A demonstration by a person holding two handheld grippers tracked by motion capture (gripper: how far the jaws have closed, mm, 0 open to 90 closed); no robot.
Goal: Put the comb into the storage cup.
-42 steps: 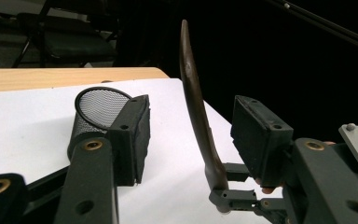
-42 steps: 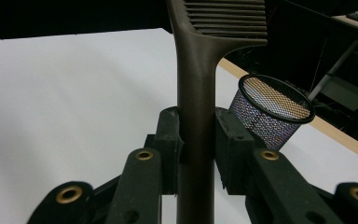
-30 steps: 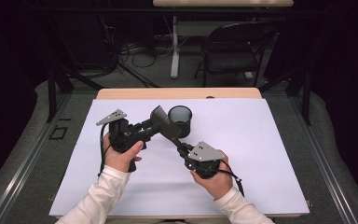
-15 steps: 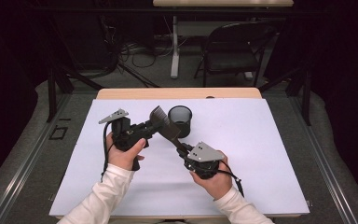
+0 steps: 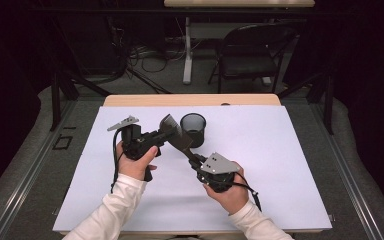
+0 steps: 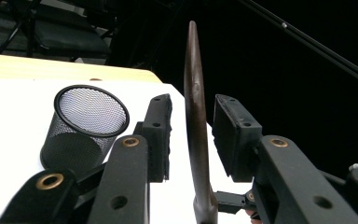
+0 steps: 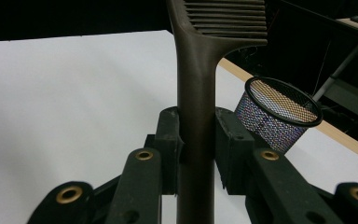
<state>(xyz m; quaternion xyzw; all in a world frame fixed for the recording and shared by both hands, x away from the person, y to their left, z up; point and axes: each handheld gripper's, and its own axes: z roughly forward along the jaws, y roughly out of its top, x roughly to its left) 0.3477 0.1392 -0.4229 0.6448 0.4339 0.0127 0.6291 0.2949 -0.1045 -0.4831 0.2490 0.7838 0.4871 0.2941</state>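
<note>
A dark brown slotted spatula (image 5: 171,127) hangs tilted above the white-covered table (image 5: 280,150). My right gripper (image 5: 192,156) is shut on its handle (image 7: 196,93), both pads pressing the sides in the right gripper view (image 7: 196,140). From the left, my left gripper (image 5: 166,131) reaches around the spatula's head. Its jaws have just been closing. In the left gripper view (image 6: 192,128) the spatula (image 6: 193,93) stands edge-on between the pads, with a gap on each side. A black mesh cup (image 5: 193,128) stands upright just behind the spatula, also seen as the mesh cup (image 6: 81,126) and the mesh cup (image 7: 277,114).
The table's wooden far edge (image 5: 190,100) runs behind the white sheet. Beyond it stand a dark folding chair (image 5: 245,55) and a desk leg (image 5: 187,50), with cables on the floor (image 5: 140,52). Bare white sheet lies to the right and in front of my hands.
Both hands and the spatula keep their places; no shift shows in the high view.
</note>
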